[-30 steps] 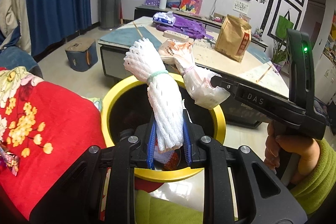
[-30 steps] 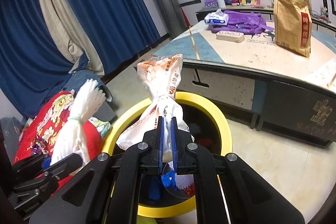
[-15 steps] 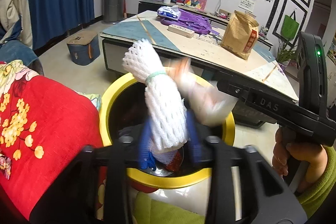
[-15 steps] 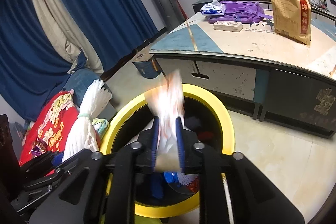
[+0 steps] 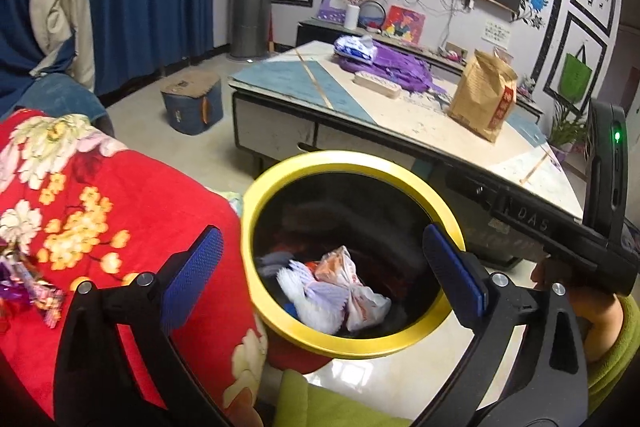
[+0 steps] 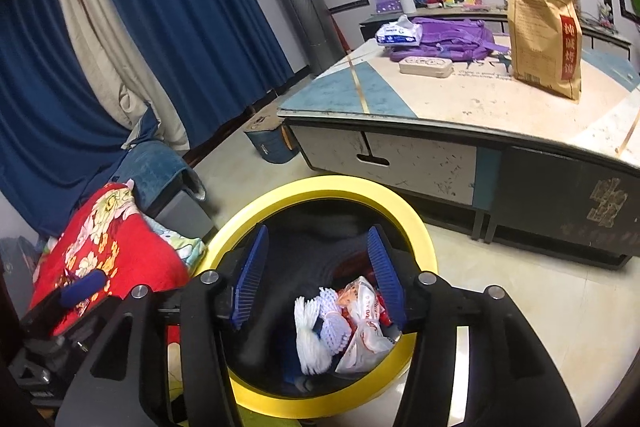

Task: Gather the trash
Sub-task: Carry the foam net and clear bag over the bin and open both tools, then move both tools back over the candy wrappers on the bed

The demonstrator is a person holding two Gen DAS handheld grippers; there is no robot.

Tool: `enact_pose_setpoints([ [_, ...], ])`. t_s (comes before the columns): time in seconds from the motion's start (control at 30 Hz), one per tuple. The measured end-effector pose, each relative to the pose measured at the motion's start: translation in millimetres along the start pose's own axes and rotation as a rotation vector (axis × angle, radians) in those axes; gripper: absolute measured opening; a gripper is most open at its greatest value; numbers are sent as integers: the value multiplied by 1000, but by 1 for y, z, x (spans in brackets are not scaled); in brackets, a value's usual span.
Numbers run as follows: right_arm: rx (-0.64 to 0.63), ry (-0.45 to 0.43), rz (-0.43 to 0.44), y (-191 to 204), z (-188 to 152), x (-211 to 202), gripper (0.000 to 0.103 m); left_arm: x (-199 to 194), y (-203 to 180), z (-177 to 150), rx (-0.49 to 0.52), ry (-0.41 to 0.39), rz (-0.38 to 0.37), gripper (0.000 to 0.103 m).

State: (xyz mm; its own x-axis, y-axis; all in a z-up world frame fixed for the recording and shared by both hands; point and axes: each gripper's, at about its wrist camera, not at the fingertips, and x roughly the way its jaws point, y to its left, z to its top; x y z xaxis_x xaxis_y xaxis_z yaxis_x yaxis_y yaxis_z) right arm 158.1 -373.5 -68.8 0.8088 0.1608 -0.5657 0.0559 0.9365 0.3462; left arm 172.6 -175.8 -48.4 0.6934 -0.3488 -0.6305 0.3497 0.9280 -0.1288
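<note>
While spread wide above the yellow-rimmed bin (image 5: pixel 352 163), holds nothing: left gripper (image 5: pixel 320 267), jaws just opened, blue pads well apart, one over the red floral blanket (image 5: pixel 100 211), the other over the bin's right rim. Seen from the left wrist only: the right gripper's black body and green light to the right, gripped by a hand (image 5: pixel 576 307) in a green sleeve, plus a dark screen on the wall. Low surface (image 6: pixel 480 95) beyond the bin, carrying a brown paper bag (image 6: pixel 544 39), purple cloth (image 6: pixel 452 33) and a flat box (image 6: pixel 426 65). Right gripper (image 6: pixel 320 279) also parted, less widely, jaws just opened, nothing between the pads, both framing the bin's opening. Seen from the right wrist only: one blue pad of the left gripper at lower left, and the surface's front panels. Down inside the bin, lying side by side and touching: white foam net (image 5: pixel 304 291) (image 6: pixel 316 331) and crumpled plastic bag (image 5: pixel 352 287) (image 6: pixel 364 323) with orange print, clear of both grippers.
</note>
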Motion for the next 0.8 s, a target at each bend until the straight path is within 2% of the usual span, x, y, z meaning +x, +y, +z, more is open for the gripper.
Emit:
enact_pose_setpoints([
  [0.23,-48,-28,27,19,1,-9,51,-28,15,2,-25,-63,58,92],
  [0.8,-161,-70,86,67,-2,-28,62,-83,58,-3,-129,-166,149,92],
])
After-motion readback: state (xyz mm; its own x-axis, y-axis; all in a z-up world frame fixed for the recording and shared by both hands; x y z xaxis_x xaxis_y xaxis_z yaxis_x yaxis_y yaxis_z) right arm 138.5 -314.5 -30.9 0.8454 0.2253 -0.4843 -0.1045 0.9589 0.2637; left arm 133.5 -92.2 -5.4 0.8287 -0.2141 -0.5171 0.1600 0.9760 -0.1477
